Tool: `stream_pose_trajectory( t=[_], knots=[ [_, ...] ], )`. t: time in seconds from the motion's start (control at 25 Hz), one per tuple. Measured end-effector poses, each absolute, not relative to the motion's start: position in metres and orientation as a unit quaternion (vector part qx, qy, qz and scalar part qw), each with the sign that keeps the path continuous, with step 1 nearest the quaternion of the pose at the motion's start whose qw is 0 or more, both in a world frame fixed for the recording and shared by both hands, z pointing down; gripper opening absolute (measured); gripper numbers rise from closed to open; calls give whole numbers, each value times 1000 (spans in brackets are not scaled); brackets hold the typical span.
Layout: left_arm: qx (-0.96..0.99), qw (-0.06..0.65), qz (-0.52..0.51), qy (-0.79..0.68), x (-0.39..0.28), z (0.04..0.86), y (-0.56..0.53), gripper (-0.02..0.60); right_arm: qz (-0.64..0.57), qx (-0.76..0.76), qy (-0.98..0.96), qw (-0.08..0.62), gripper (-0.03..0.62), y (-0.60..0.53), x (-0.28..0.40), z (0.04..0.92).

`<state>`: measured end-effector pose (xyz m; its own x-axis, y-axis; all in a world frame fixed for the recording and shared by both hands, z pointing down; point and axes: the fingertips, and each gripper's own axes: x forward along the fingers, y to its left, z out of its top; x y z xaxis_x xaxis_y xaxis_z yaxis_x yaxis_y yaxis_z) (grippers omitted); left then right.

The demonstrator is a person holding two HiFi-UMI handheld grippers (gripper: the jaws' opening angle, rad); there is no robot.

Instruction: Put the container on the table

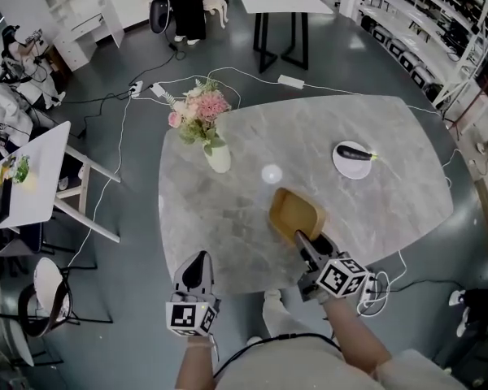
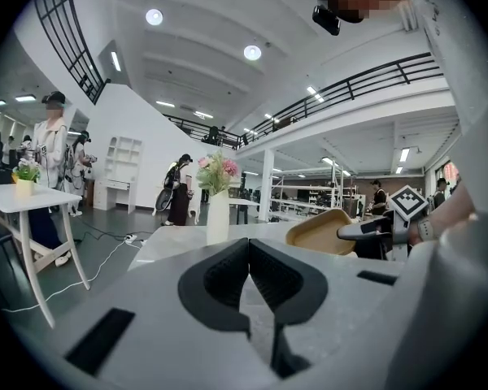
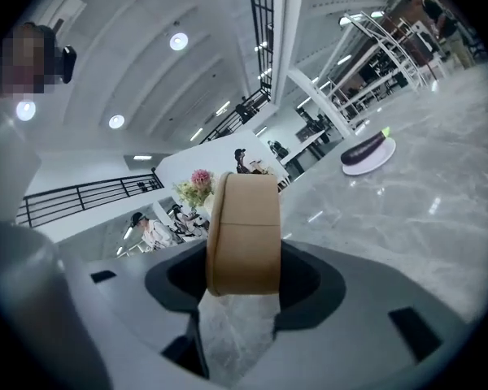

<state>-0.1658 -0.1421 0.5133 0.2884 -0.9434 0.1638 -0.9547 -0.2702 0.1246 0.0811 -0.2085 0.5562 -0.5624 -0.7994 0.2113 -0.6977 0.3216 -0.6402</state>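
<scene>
- the right tongs (image 1: 307, 240) are clenched on the near rim of a tan container (image 1: 295, 212), with the rim wall pinched edge-on between the two jaws in the right gripper view (image 3: 244, 276)
- the container is tilted over the near middle of the grey marble bench (image 1: 374, 120), its open side turned up and away from the person; whether its underside touches the bench cannot be told
- the left tongs (image 1: 197, 260) are pressed together with nothing between them, the jaw tips meeting in the left gripper view (image 2: 250, 268); they sit at the near edge of the bench, well left of the container
- a white vase (image 1: 218, 156) of pink flowers (image 1: 200, 108) stands on the left part of the bench
- a small white round thing (image 1: 272, 174) lies between the vase and the container, apart from both
- a white plate (image 1: 342, 166) with a dark eggplant (image 1: 355, 153) on it sits on the right part of the bench, well apart from the container
</scene>
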Motion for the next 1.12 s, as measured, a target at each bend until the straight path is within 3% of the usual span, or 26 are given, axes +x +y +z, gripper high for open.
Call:
stream_pose_trajectory(
  t=[0.76, 1.12],
  knots=[
    [782, 104, 41, -614, -155, 518, -192, 5, -526, -414, 729, 140, 225, -275, 60, 591],
    [795, 98, 38, -598, -138, 514, -211, 5, -567, -416, 701, 116, 230, -272, 70, 608]
  ],
)
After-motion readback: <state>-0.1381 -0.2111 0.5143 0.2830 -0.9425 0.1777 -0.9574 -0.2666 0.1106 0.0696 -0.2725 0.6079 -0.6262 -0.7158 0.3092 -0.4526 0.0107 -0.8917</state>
